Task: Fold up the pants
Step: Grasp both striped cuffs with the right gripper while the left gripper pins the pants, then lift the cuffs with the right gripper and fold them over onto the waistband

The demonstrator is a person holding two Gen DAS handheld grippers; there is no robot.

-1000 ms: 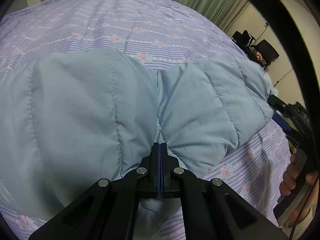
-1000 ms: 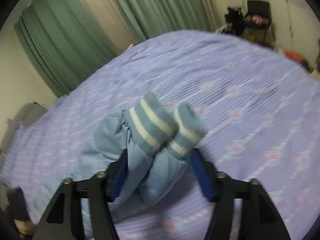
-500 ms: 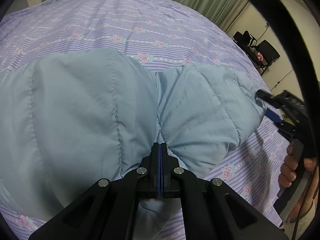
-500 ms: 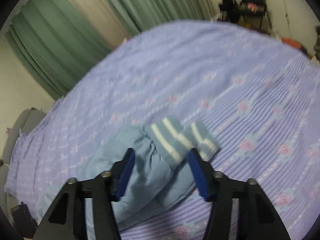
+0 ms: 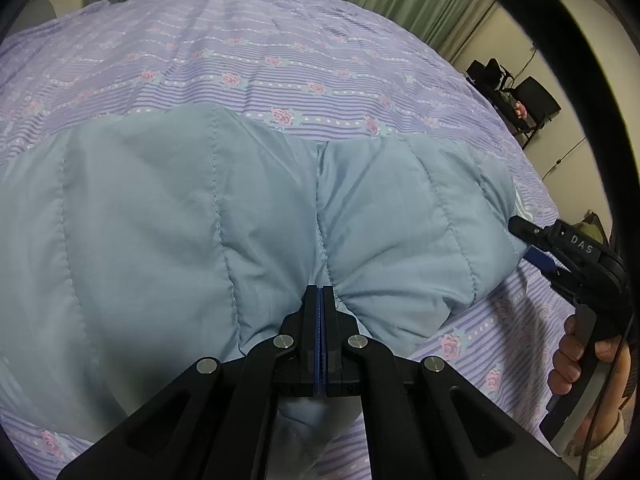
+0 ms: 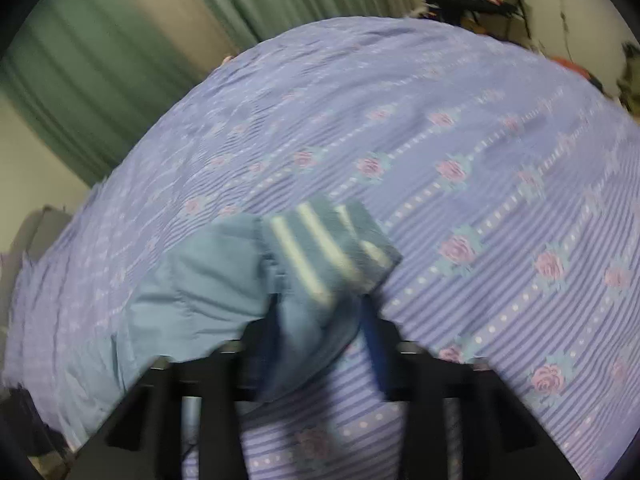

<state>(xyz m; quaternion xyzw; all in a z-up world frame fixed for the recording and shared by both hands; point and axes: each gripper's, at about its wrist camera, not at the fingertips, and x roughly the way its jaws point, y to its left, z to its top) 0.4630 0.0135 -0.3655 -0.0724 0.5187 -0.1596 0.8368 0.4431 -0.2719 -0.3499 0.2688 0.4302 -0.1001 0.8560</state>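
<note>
Since a second ago the right gripper [image 6: 320,328] has drawn back, and the striped knit cuffs [image 6: 332,248] that stood bunched up between its fingers now lie flat on the bed, the blurred jaws parted around the leg ends with fabric between them; whether they touch it I cannot tell. The left gripper [image 5: 320,300] is unmoved, jaws pressed together on the crotch seam of the pale blue quilted pants [image 5: 160,216], which lie spread on the lilac striped bedspread with pink roses [image 5: 260,52]. Green pleated curtains [image 6: 132,40] hang behind the bed; black chairs [image 5: 532,100] stand by a cream wall.
</note>
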